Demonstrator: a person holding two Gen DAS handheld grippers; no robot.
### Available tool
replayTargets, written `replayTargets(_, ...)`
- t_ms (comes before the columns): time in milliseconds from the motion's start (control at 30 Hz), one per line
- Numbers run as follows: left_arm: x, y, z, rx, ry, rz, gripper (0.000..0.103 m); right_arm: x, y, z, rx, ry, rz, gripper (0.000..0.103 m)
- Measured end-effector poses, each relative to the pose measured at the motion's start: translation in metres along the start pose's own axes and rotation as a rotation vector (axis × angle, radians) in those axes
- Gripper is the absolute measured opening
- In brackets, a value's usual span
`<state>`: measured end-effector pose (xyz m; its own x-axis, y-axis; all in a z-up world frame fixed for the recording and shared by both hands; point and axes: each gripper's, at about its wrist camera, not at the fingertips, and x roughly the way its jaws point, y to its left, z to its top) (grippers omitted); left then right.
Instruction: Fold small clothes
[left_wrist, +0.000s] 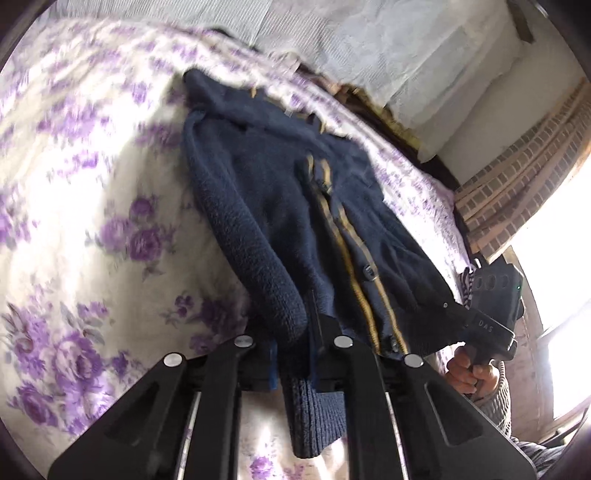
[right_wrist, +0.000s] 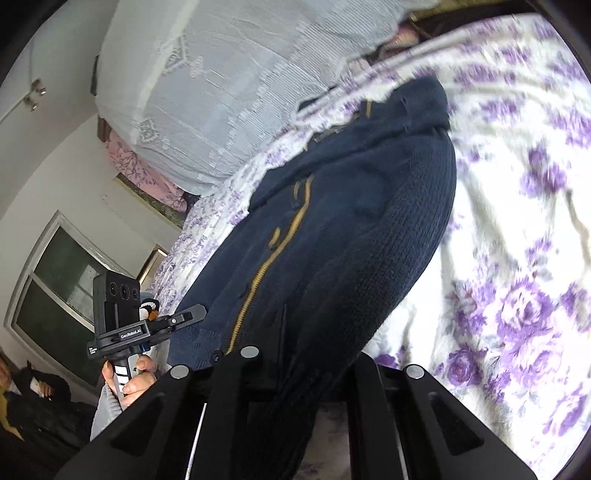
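Note:
A small navy knit cardigan (left_wrist: 280, 206) with two tan stripes down its front lies stretched across the floral bedspread (left_wrist: 92, 184). My left gripper (left_wrist: 295, 354) is shut on its near hem, with a ribbed cuff hanging down between the fingers. My right gripper (left_wrist: 454, 306) grips the hem's right corner. In the right wrist view the cardigan (right_wrist: 332, 240) runs away from my right gripper (right_wrist: 303, 369), which is shut on the knit fabric. My left gripper (right_wrist: 192, 314) holds the hem's left corner there.
A white lace cover (right_wrist: 221, 92) lies over pillows at the head of the bed. A window (right_wrist: 62, 295) and a seated person (right_wrist: 33, 398) are at the left. A brick-pattern wall (left_wrist: 517, 177) stands beyond the bed.

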<state>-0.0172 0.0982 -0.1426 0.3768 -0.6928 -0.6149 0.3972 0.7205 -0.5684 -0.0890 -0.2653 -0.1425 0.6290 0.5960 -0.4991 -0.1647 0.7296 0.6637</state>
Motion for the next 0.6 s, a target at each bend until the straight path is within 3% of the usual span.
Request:
replayTargets(200, -0.012, 0.001, 0.012, -0.014, -0.047, -0.043, 0.010, -0.010, 0.000, 0.010, 0.021, -0.036, 0.045, 0.010)
replayTargets(600, -0.005, -0.012, 0.067, 0.018, -0.112, 0.020, 0.009, -0.005, 0.013, 0.056, 0.032, -0.070, 0.082, 0.010)
